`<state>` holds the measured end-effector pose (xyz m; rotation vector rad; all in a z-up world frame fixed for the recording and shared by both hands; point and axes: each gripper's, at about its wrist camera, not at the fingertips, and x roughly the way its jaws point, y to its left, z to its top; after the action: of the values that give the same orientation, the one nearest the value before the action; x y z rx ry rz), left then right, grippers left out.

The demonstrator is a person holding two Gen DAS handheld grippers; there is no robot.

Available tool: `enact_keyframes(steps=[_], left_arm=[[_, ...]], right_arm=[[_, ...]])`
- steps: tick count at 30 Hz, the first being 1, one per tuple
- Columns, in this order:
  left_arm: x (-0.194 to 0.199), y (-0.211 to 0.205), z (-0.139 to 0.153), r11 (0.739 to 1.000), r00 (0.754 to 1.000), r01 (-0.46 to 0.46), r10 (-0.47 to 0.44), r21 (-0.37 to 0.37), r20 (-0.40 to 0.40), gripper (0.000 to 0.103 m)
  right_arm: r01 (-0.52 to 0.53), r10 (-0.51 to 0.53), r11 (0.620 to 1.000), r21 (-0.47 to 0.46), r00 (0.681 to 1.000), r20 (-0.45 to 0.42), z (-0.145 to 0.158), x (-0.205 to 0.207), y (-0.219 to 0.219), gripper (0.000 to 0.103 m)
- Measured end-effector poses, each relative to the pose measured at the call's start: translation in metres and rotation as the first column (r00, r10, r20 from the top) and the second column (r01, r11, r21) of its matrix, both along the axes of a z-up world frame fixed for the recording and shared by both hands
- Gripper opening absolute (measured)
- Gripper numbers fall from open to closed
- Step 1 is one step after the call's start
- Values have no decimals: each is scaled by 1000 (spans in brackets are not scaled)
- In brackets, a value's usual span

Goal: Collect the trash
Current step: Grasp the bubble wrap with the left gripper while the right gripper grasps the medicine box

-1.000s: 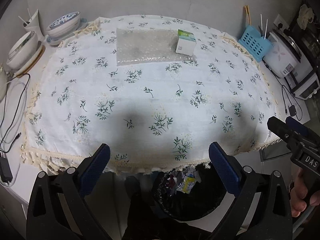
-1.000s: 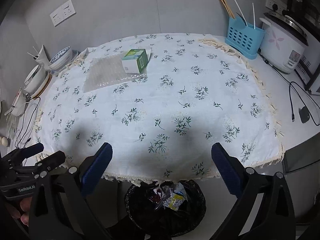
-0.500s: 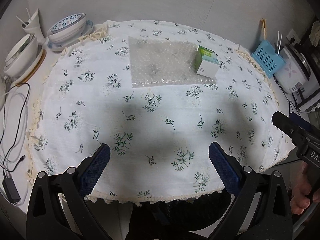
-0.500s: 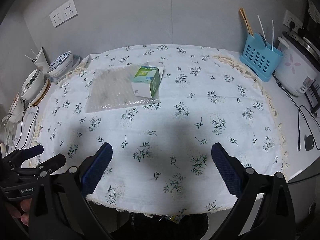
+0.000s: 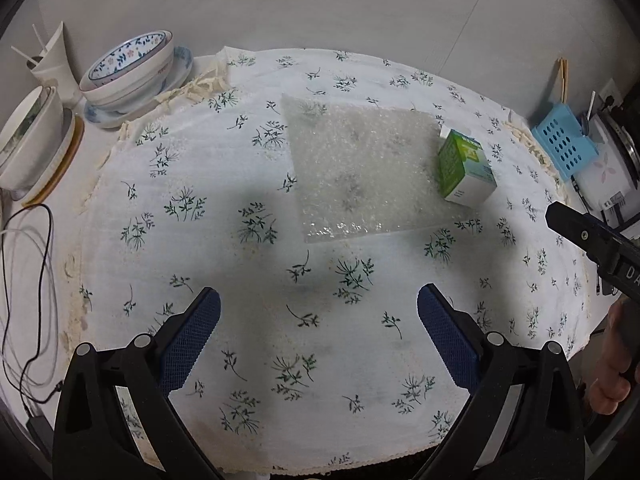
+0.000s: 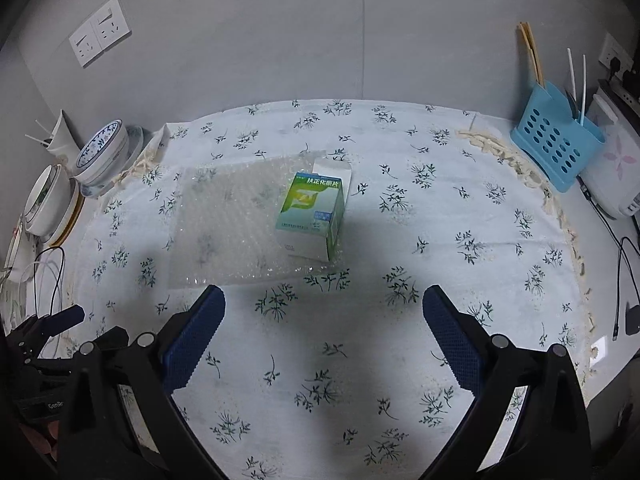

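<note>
A green and white carton (image 6: 311, 216) with its top flap open rests on the right end of a clear bubble-wrap sheet (image 6: 228, 228) on the flowered tablecloth (image 6: 420, 264). In the left wrist view the carton (image 5: 464, 168) and the bubble-wrap sheet (image 5: 360, 168) lie ahead and to the right. My left gripper (image 5: 319, 314) is open and empty above the cloth, short of the sheet. My right gripper (image 6: 323, 316) is open and empty, just short of the carton.
Stacked bowls (image 5: 132, 68) and a white cup (image 5: 52, 64) stand at the far left, with cables (image 5: 24, 264) beside them. A blue utensil basket (image 6: 556, 152) and a rice cooker (image 6: 612, 176) stand at the right. A cable and adapter (image 6: 630, 316) lie off the cloth's right edge.
Both grippers have moved forward over the table toward the carton and bubble wrap. The black trash bin below the table's front edge has dropped out of view. Both stay open.
</note>
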<state>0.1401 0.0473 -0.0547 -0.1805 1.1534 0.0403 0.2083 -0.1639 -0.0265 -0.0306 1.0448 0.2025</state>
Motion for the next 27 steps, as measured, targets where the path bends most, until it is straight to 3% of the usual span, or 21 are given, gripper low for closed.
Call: enact_keyframes(steps=[8,13,17,20,27], left_arm=[[37,15,-19,1000,999,0,1,6,-35,97],[64,14,-34,1000,998,8,-8,0,-58,96],[82,11,-47,1000,997,12,-12,1,-74,96],[94,9,-55,1000,996,6,-6,0,-86,96],[112,-3,-67,1000,995,16,-15,2,-96,96]], right_arm=[[44,-43,999,1,996,-72,-31,49,20,95],[79,-82,997,-25,989,-126,-57,76,26,90],[115,-118,993,-28,977,-179,-76,91,26,74],[116,-117,993,-21,969,-216,-88,97,27,46],[104,-107,994,-27,982,-155,-73,74,16,45]])
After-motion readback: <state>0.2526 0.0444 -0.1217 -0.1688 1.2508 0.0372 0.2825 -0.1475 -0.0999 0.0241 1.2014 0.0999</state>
